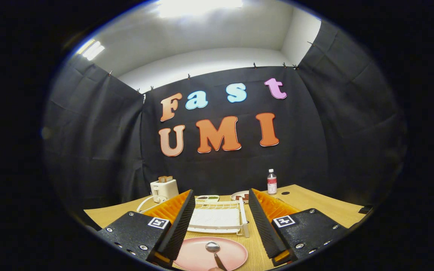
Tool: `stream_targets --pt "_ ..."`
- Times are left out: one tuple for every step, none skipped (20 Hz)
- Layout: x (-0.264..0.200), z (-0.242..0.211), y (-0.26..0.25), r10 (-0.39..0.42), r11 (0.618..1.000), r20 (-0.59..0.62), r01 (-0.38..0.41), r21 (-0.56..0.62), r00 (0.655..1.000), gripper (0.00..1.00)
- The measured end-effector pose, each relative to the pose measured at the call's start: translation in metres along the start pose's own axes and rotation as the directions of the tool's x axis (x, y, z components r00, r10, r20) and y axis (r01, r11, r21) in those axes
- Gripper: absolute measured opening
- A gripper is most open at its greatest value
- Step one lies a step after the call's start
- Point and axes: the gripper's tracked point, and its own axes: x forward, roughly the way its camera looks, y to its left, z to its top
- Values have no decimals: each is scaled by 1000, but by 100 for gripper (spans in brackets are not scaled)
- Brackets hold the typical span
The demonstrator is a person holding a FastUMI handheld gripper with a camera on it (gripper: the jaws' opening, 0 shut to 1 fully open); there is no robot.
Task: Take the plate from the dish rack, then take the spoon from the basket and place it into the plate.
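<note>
Off past the left finger there's a white toaster with bread slices sticking out the top, sitting on the wooden table, and its cord trails toward the fingers. The gripper has its jaws spread wide with nothing in them, and between them sits the pink plate with the spoon lying in it, bowl end pointing away, then just beyond that the white dish rack. Further back there's a small tray of dishes and another plate with food, and beyond the right finger a clear bottle with a red label too tiny to read.
</note>
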Motion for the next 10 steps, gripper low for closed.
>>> stream_targets --pt "1 0 0 0 1000 3 0 -2 1000 85" --pt "1 -1 0 2 1000 9 -2 -3 1000 85" --pt "2 1 2 8 1000 16 -7 -3 1000 85" --pt "3 0 6 23 1000 7 -23 4 1000 85" --pt "1 -3 14 49 999 -4 -49 19 999 85" --pt "0 -2 18 60 998 -6 -60 31 998 85" --pt "3 1 17 63 997 1 -63 38 998 85" --pt "3 4 17 62 997 6 -62 43 998 85" --pt "3 5 18 64 997 10 -64 46 998 85" --pt "4 5 19 66 997 12 -67 45 998 85"
